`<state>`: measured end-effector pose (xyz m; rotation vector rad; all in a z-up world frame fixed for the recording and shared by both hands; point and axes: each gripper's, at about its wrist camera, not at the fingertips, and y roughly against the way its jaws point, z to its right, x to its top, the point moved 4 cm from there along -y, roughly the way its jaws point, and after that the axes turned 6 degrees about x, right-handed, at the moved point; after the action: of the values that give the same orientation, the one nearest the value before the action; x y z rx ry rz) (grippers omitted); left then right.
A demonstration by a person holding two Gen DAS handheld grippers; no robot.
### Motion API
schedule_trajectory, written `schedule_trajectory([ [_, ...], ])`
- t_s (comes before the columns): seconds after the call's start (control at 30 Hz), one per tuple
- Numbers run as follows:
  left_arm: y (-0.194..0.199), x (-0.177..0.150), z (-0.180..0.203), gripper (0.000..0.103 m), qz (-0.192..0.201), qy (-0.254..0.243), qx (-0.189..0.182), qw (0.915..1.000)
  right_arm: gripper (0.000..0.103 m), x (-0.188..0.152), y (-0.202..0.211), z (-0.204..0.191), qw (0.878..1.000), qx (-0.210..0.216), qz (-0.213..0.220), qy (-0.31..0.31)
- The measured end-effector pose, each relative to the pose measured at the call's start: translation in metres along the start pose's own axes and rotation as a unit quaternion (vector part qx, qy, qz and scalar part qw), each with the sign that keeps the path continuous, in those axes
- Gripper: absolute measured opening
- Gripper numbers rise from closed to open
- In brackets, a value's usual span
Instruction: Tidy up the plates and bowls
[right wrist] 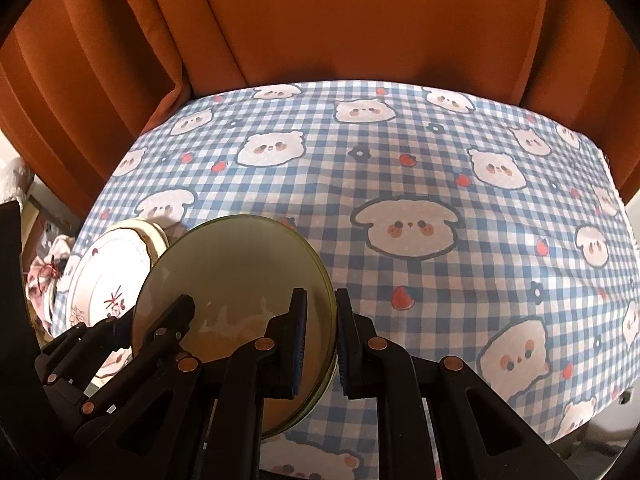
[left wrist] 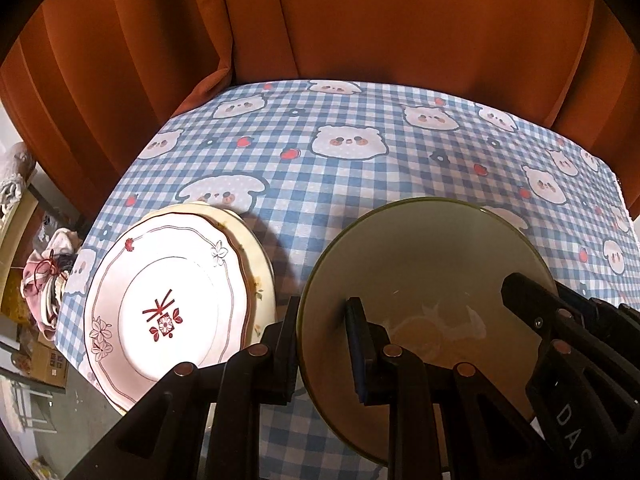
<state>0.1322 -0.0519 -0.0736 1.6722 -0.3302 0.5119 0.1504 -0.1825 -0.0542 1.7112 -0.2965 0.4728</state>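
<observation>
left gripper (left wrist: 322,344): nearest the left camera; its fingers (left wrist: 289,344) pinch the left rim of the bowl, 1 outside the wall, 1 inside.
right gripper (right wrist: 322,340): fingers pinch the bowl's right rim the same way.
bowl (left wrist: 420,280): green-rimmed, held between both grippers, tilted, apparently just above the desk (left wrist: 340,168); to the right of the plates.
plates (left wrist: 168,304): 2 stacked at the near left of the desk, the lower 1 showing at the far edge; the near side seems to reach past the desk edge.
risk 1: thin rim grips on glazed ware may slip if either hand twists.
risk 2: uneven lowering could tip the bowl onto its edge.
risk 3: drifting left could knock the plates off.
</observation>
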Motion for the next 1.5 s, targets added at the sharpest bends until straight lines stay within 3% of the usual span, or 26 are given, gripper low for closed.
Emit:
schedule_trajectory([
  [0.3,-0.003,-0.004,0.004,0.021,-0.003,0.001,0.013,0.9999,0.017,-0.001,-0.005,0.002,1.000,-0.002,-0.004,0.019],
  [0.4,-0.003,-0.006,0.005,0.031,-0.005,0.002,0.008,1.0000,0.017,-0.001,-0.005,0.001,1.000,-0.002,-0.004,0.020],
  [0.6,-0.001,-0.008,0.006,0.039,-0.005,0.005,-0.008,0.9999,0.017,-0.005,-0.002,0.004,1.000,0.006,-0.005,0.018],
  [0.67,-0.002,-0.008,0.006,0.059,-0.006,0.003,-0.012,0.9999,0.019,-0.006,-0.001,0.008,1.000,0.008,-0.006,0.012],
  [0.7,-0.002,-0.008,0.007,0.063,-0.006,0.001,-0.015,0.9999,0.020,-0.007,-0.001,0.008,1.000,0.009,-0.006,0.010],
  [0.8,-0.003,-0.009,0.008,0.067,-0.007,0.001,-0.035,0.9994,0.038,-0.009,0.000,0.012,1.000,0.000,-0.007,0.003],
  [0.87,-0.006,-0.008,0.007,0.073,-0.011,0.005,-0.043,0.9990,0.059,-0.009,0.001,0.017,1.000,-0.009,-0.003,-0.006],
  [0.93,-0.011,-0.007,0.004,0.077,-0.017,0.008,-0.046,0.9988,0.062,-0.009,0.001,0.020,1.000,-0.015,-0.002,-0.012],
  [1.27,-0.033,-0.003,-0.003,0.079,-0.048,0.004,-0.079,0.9957,0.069,-0.008,-0.018,0.026,0.998,-0.015,-0.023,-0.060],
  [1.4,-0.035,0.002,0.001,0.080,-0.044,-0.025,-0.079,0.9957,0.069,-0.006,-0.026,0.026,0.997,-0.016,-0.028,-0.077],
  [1.5,-0.040,0.001,0.009,0.078,-0.057,-0.043,-0.099,0.9925,0.069,-0.006,-0.035,0.026,0.995,-0.008,-0.040,-0.087],
])
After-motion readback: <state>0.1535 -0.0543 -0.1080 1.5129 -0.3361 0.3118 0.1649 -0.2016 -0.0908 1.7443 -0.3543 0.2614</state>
